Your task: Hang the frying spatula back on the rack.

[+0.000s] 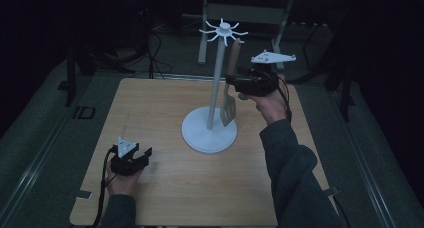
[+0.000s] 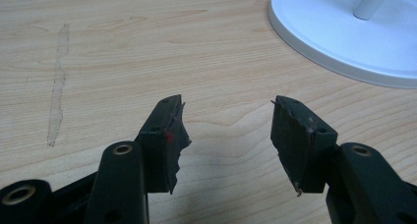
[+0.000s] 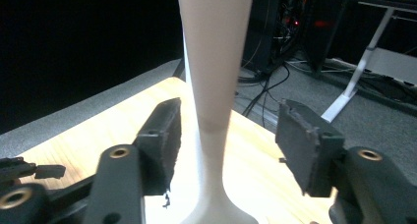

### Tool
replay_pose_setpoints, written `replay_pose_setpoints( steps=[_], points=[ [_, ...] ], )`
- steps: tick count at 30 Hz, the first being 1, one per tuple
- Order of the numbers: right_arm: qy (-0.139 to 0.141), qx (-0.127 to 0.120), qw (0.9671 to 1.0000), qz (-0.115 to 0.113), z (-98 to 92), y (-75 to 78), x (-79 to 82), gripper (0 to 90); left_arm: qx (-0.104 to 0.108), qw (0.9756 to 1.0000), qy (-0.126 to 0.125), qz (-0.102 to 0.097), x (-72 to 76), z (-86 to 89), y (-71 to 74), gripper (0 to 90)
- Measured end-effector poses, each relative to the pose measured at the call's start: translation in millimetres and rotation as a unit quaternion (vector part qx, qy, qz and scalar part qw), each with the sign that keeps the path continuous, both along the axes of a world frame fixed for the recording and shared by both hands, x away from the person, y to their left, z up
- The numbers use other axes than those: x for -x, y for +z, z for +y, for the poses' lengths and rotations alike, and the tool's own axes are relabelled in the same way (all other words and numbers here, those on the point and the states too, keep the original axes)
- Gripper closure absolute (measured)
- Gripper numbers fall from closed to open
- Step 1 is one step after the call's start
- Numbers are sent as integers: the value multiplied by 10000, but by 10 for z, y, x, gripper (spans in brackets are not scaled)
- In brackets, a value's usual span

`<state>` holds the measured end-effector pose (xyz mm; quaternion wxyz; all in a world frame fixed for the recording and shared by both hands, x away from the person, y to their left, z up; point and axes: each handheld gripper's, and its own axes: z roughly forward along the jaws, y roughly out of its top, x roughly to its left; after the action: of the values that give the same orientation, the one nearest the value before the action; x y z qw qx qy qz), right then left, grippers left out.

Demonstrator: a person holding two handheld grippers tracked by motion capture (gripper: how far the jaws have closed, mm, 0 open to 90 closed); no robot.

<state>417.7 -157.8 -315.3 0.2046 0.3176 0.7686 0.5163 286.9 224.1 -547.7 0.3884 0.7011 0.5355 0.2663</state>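
Your right gripper (image 1: 239,83) stands open around the spatula (image 1: 229,108) handle; close squarely. Left gripper (image 1: 141,155) rests open.

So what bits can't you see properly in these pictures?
- Spatula: its top end is cut off in the right gripper view, and the high view is too dim to tell whether it hangs on the stand.
- Right hand-held gripper: jaws apart around the handle; contact unclear.

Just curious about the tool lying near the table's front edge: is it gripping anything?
No, the left gripper has its jaws spread apart over bare wooden table.
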Motion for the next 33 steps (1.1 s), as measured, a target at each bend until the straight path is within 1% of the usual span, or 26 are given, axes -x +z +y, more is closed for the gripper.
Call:
replay_pose_setpoints(
  steps=[5,8,10,16,20,28,30,32,33],
  points=[
    [-6,77,10000,-60,-2,18,35,373,-3,10000,1,5,-3,3,0,461],
    [6,85,9999,-87,-2,29,53,367,-1,10000,1,5,-3,4,1,461],
    [5,102,9999,-121,-3,41,84,339,-3,10000,5,-5,-1,1,2,459],
    [-34,100,9999,-134,-47,45,143,325,-7,10000,-5,-2,-3,1,0,459],
    [-51,91,9998,-154,-109,14,186,321,-3,10000,-11,3,-5,-1,-1,459],
    [-177,187,9997,-14,-301,-167,257,322,-41,10000,-28,26,-13,-21,-6,458],
    [-226,167,9996,37,-383,-242,295,322,-51,10000,-11,35,-15,-17,-7,457],
    [-286,199,9994,69,-455,-320,332,322,-33,10000,16,52,-18,-15,-11,457],
    [-326,243,9991,98,-496,-377,352,322,-58,9999,42,87,-23,-13,-17,456]
  ],
)
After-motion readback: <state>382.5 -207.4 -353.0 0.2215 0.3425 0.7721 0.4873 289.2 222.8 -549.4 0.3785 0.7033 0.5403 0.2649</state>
